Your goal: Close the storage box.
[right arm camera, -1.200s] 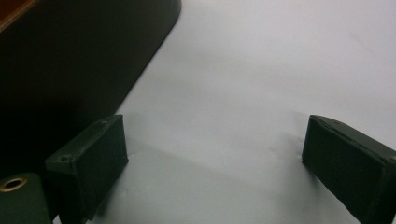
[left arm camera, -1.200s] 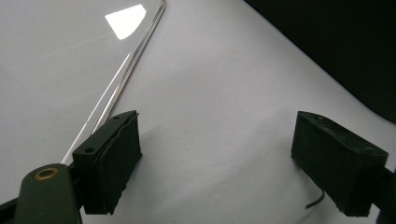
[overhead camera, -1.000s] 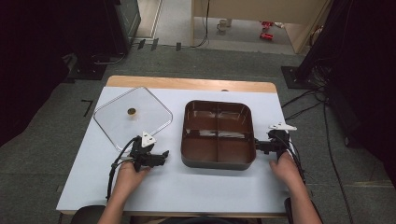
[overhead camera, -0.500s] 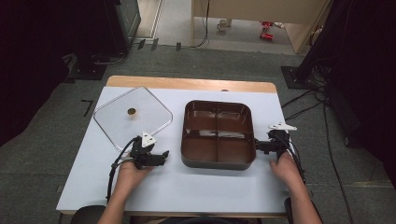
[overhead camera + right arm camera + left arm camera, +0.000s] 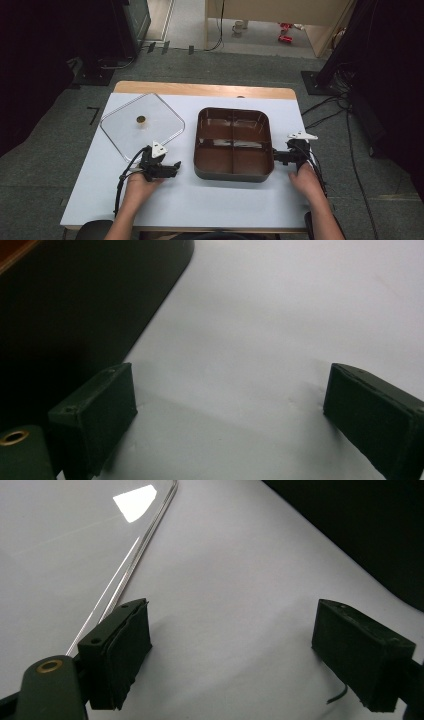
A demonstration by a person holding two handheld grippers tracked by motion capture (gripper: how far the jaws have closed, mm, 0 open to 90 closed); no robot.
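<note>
A brown four-compartment tray [image 5: 233, 142] stands on the white table [image 5: 200, 200], right of centre. A clear square lid [image 5: 142, 127] with a small brass knob [image 5: 141, 119] lies flat at the left. My left gripper [image 5: 172, 167] rests low on the table between lid and tray, jaws wide open with nothing between them; the lid's edge [image 5: 125, 582] runs just beside its left jaw. My right gripper [image 5: 277, 157] sits at the tray's right side, open and empty, with the tray's dark wall [image 5: 75, 305] close by its left jaw.
The table's wooden far edge [image 5: 200, 90] borders grey carpet. Cables [image 5: 325, 112] and dark equipment stand on the floor to the right and left. Bare white tabletop lies in front of the tray.
</note>
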